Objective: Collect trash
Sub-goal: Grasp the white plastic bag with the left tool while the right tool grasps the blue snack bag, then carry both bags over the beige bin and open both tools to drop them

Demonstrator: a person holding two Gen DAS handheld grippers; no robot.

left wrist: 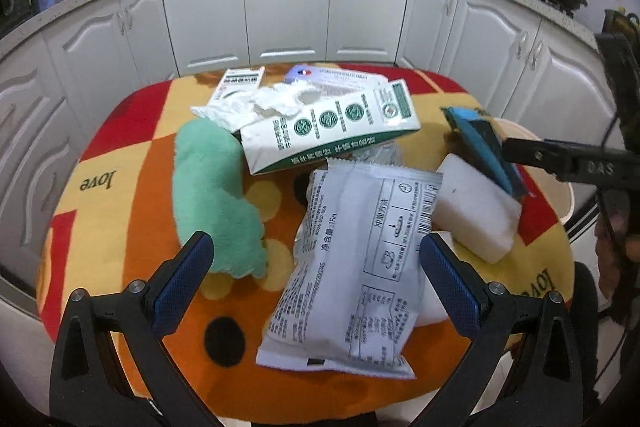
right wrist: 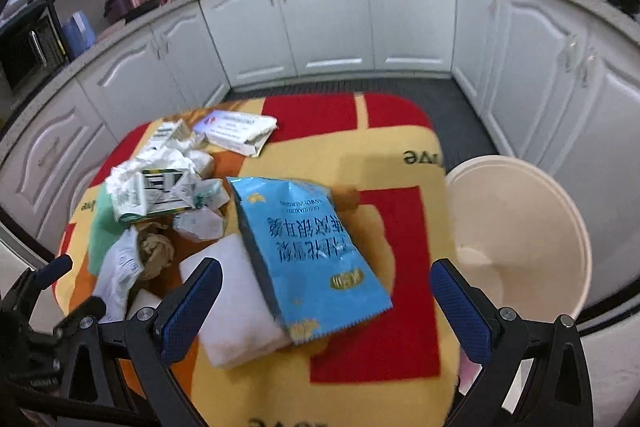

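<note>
Right wrist view: right gripper [right wrist: 326, 299] spread wide, empty; blue snack bag [right wrist: 304, 251] lay between its fingers on the patterned table [right wrist: 396, 163], cream bin [right wrist: 520, 227] at 2 o'clock. Left wrist view: left gripper [left wrist: 316, 267] likewise spread, empty, white sachet [left wrist: 352, 267] lying between its fingers.

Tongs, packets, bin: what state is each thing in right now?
Left tongs: open, holding nothing.
Right tongs: open, holding nothing.
Blue packet: lying flat, partly over the white sponge.
White packet: lying flat, crinkled.
Green-and-white carton: lying on its side, flattened.
Tissue: crumpled.
Green cloth: lying loose.
Bin: upright, no lid.
</note>
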